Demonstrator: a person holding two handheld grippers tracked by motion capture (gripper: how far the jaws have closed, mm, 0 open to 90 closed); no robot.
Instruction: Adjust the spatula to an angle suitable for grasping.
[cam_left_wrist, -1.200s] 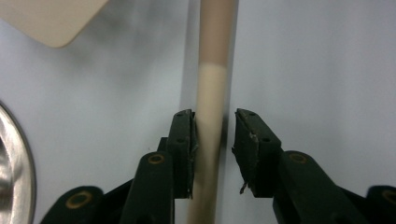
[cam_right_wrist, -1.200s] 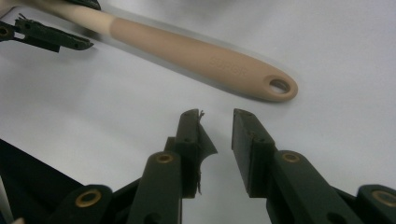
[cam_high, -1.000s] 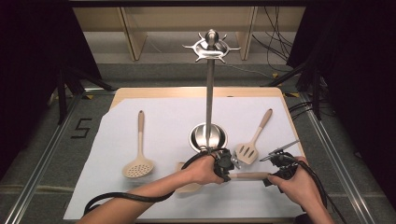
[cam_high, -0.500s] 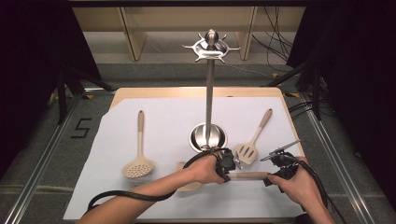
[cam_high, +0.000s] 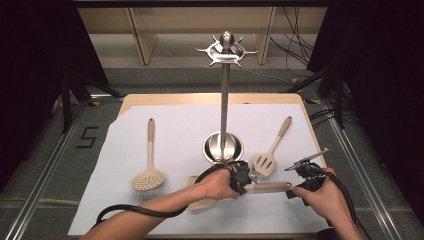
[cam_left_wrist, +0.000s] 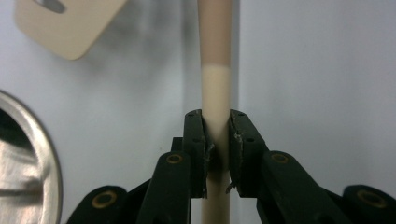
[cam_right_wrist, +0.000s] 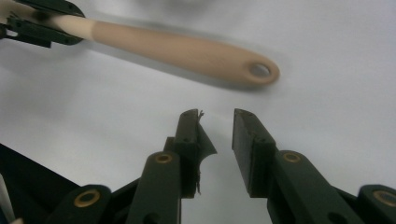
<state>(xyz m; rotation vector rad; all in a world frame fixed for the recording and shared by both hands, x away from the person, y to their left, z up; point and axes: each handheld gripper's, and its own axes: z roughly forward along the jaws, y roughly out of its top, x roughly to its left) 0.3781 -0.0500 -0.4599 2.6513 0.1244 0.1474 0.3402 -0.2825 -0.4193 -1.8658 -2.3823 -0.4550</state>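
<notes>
A white sheet covers the surface (cam_high: 165, 125), with a steel utensil stand (cam_high: 223, 145) near its middle. Just in front of the stand's base, the left claw (cam_left_wrist: 216, 140) has just been closing and clamps the spatula's handle (cam_left_wrist: 215, 93). The right claw (cam_right_wrist: 218, 128) hovers part open and empty, near the handle's holed end.

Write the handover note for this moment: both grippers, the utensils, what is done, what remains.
Left gripper: its jaws have just been closing and now clamp the pale neck of the utensil lying on the white sheet.
Right gripper: open, holding nothing, short of that utensil's holed handle end.
Skimmer and slotted turner lie flat by the hanging stand.
Nothing hung yet; all three remain.
</notes>
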